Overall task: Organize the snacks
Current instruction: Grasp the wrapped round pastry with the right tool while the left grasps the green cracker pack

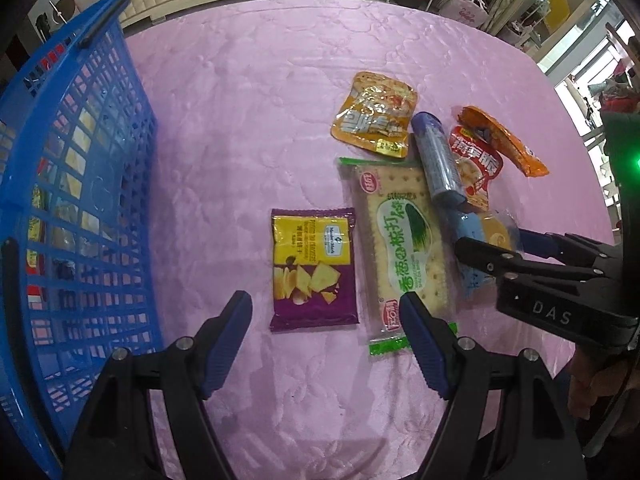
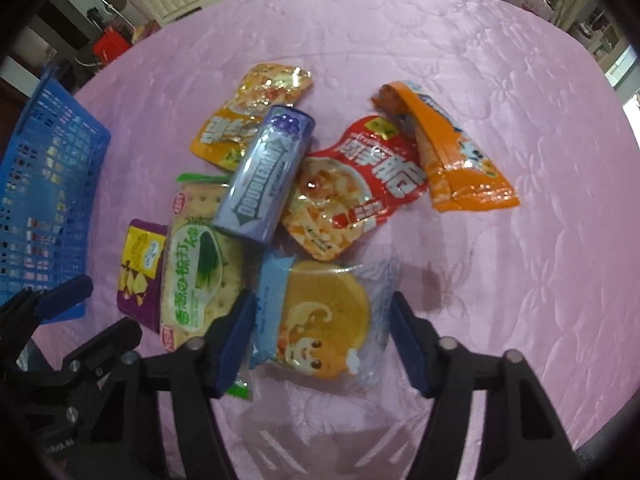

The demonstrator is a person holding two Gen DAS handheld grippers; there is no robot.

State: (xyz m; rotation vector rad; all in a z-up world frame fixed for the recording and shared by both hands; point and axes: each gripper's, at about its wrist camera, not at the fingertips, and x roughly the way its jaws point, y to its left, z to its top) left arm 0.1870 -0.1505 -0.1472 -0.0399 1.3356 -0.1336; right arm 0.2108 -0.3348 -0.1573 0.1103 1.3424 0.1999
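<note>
The left gripper (image 1: 326,316) gapes wide over the pink tablecloth (image 1: 248,120), the purple chip packet (image 1: 313,270) at its 12 o'clock and the blue basket (image 1: 80,184) at 9. The right gripper (image 2: 324,316) spreads wide around the round cake packet (image 2: 320,312); the Doublemint tube (image 2: 266,178) lies at 11 o'clock.

Glossy foil packets (image 2: 362,188) on embossed satiny pink cloth (image 1: 248,92).

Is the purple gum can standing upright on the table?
No. In the right wrist view the purple gum can lies on its side, resting across the cracker pack and the red snack bag.
</note>
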